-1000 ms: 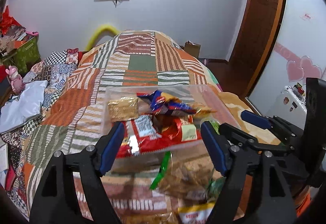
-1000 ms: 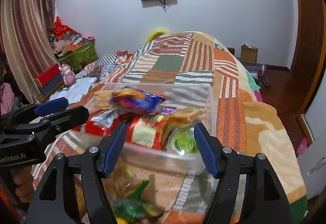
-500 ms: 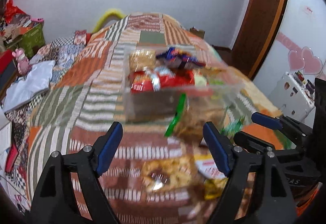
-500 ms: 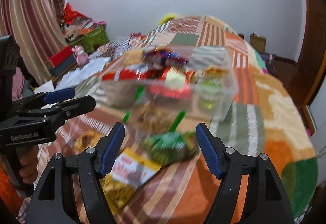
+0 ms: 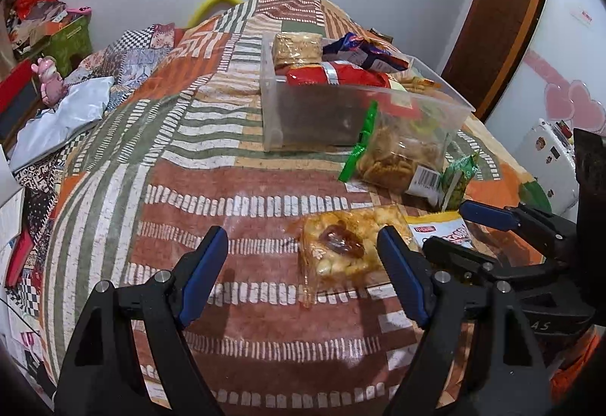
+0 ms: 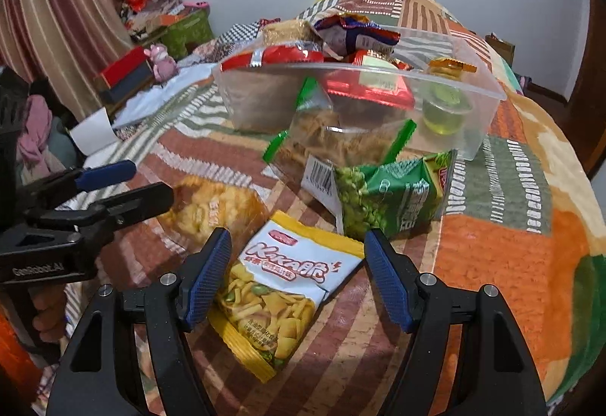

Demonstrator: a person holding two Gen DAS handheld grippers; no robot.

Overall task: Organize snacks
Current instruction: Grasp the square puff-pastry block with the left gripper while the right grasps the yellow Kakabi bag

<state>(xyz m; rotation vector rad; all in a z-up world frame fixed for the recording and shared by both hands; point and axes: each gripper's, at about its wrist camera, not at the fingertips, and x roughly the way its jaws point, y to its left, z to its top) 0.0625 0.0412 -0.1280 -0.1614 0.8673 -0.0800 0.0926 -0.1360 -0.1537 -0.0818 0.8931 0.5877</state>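
Note:
A clear plastic bin [image 5: 276, 113] [image 6: 488, 113] full of snack packs stands on the patchwork bed. In front of it lie a clear bag with green edges [image 5: 397, 150] [image 6: 341, 139], a green pea pack [image 6: 390, 196] [image 5: 460, 177], a yellow-white chip pack [image 6: 280, 287] [image 5: 443, 230] and a clear bag of orange snacks [image 5: 341, 249] [image 6: 212, 207]. My left gripper [image 5: 303, 272] is open and empty, just short of the orange snack bag. My right gripper [image 6: 297, 276] is open and empty, low over the yellow-white pack.
The bed's quilt [image 5: 170, 188] slopes away on both sides. Clutter, a green box [image 5: 70, 41] and a pink toy [image 5: 47, 78] lie left of the bed. A brown door [image 5: 492, 18] and a white appliance [image 5: 549, 150] are on the right.
Both grippers have drawn back from the bin and dropped lower toward the loose packs in front of it. Both stay open.

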